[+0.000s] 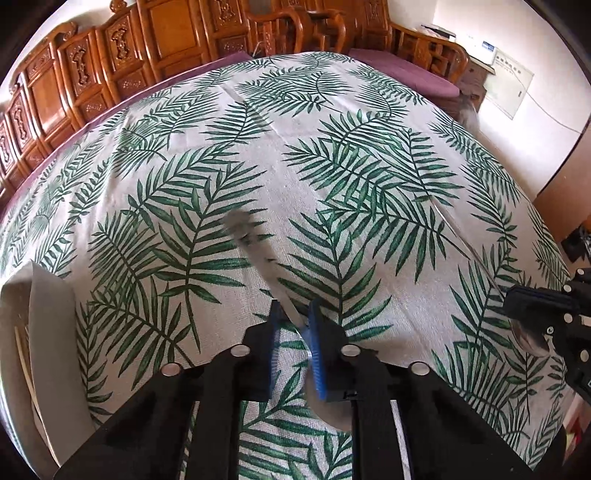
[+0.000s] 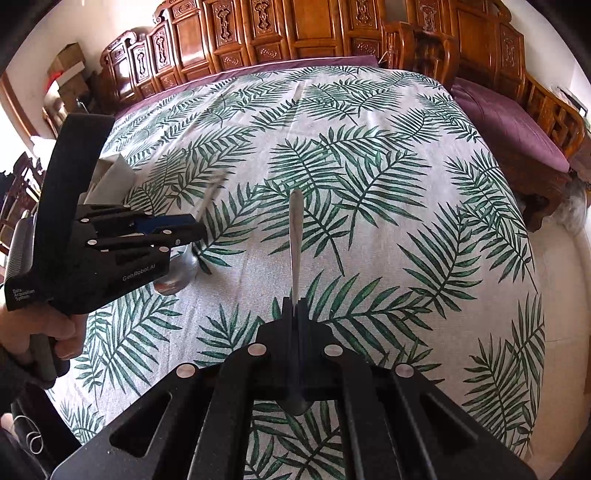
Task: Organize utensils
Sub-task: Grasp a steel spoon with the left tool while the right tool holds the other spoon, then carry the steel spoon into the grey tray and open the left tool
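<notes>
Table: covered by a palm-leaf tablecloth [image 1: 295, 155] that fills most of both views; the middle and upper part of the cloth is bare.
Far edge: a purple strip [image 2: 229, 75] runs along the top of the cloth, with carved wooden furniture [image 2: 295, 29] right behind it.
Right edge: in the right wrist view the cloth drops off at the right of the frame beside a purple-cushioned bench [image 2: 509, 122].
Left edge: in the left wrist view a pale container [image 1: 48, 332] stands at the lower left, at the border of the cloth.
Container contents: one thin pale stick [image 1: 22, 354] shows inside it; the rest cannot be made out.
Left hand-held gripper [image 1: 293, 317]: bottom centre of the left wrist view, closed narrow on the handle of a metal spoon [image 1: 258, 251]; the handle runs up-left from the blue pads [image 1: 314, 332], blurred, and the bowl lies below the fingers.
Same gripper from the right wrist view: middle left of the frame, carried by a person's hand [image 2: 62, 332], the spoon's bowl hanging under it just above the cloth.
Right hand-held gripper [image 2: 295, 306]: bottom centre of its own view, jaws pressed together on a second spoon [image 2: 295, 236], handle pointing straight up the frame, bowl below the fingers.
Gap between grippers: the two are apart, with bare cloth between them.
</notes>
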Demonstrator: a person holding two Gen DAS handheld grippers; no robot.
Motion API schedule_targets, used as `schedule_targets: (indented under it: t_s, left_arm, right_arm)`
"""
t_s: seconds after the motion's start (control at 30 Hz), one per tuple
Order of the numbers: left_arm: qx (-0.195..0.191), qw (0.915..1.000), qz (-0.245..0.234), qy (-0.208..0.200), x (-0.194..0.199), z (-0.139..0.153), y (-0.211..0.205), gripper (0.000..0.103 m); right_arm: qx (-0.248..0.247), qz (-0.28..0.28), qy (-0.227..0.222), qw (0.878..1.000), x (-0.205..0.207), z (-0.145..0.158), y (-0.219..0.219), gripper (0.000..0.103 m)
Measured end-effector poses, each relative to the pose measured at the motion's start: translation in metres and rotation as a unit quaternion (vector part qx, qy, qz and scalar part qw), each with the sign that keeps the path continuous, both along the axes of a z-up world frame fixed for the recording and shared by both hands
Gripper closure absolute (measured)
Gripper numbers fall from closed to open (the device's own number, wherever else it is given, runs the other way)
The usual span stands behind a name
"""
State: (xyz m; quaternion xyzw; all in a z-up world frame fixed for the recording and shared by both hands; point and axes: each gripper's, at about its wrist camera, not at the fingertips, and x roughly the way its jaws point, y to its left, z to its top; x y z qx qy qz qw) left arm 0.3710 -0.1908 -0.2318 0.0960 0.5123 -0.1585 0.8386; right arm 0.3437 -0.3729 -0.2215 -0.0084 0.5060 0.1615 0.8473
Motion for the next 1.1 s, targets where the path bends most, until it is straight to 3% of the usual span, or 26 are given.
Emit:
schedule_targets:
  t_s: [0.1,0.5,1.1]
  left_arm:
    - [-0.008,0.9999,-0.006,0.012,-0.001,0.001,0.003,0.098]
    - [-0.016,0.9997,-0.011,0.013,-0.016,0.010,0.025,0.098]
    - [-0.076,0.9951,0.007,-0.062,-0.052,0.093,0.107,0.098]
  right_arm:
    - [0.001,0.002,0.000,1.000,-0.003,0.001,0.003,0.100]
    - [-0.002,0.010,-0.002,1.000,-0.013,0.006,0.017,0.100]
    - [0.002,0.031,-0.029,0.999,-0.009,0.046,0.079,0.100]
